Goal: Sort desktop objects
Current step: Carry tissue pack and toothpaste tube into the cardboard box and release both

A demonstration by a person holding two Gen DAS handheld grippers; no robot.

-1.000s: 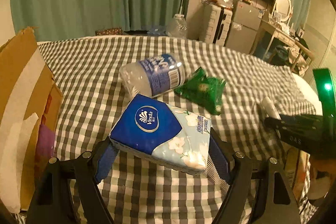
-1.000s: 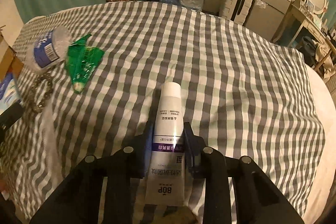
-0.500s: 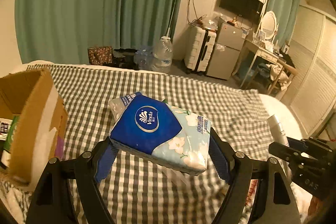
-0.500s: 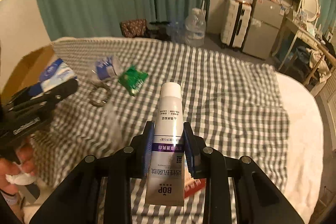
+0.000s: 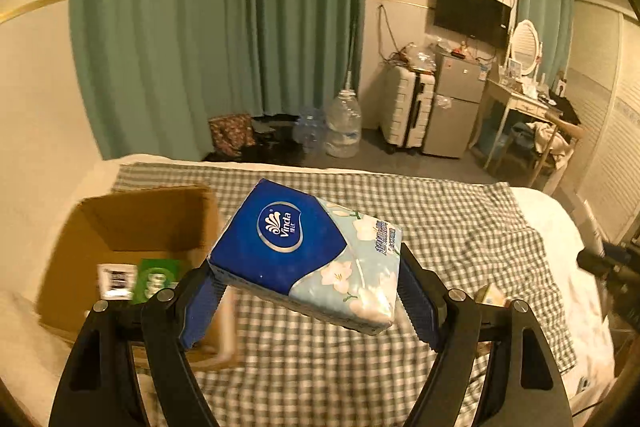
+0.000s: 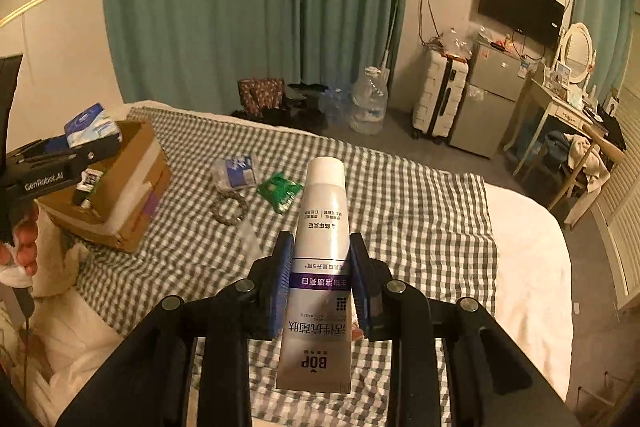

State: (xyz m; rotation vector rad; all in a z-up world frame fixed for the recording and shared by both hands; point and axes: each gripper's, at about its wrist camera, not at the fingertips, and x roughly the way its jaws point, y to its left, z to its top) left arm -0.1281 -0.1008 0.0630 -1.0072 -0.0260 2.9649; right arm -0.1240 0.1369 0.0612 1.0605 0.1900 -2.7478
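Blue floral tissue pack (image 5: 306,253), seemingly grey-checked cloth (image 5: 460,227).

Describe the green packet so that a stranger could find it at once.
Look at the checked cloth on the bed, right of the cardboard box. The green packet lies flat there, just right of the lying plastic bottle and bead bracelet. It alone is bright green and crinkled.

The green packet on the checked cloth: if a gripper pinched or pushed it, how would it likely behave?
The green packet lies flat and crinkled beside the bottle, so it is probably floppy and would crumple under a pinch. It looks thin, likely light. Pushed, it would probably slide or snag on the cloth rather than roll.
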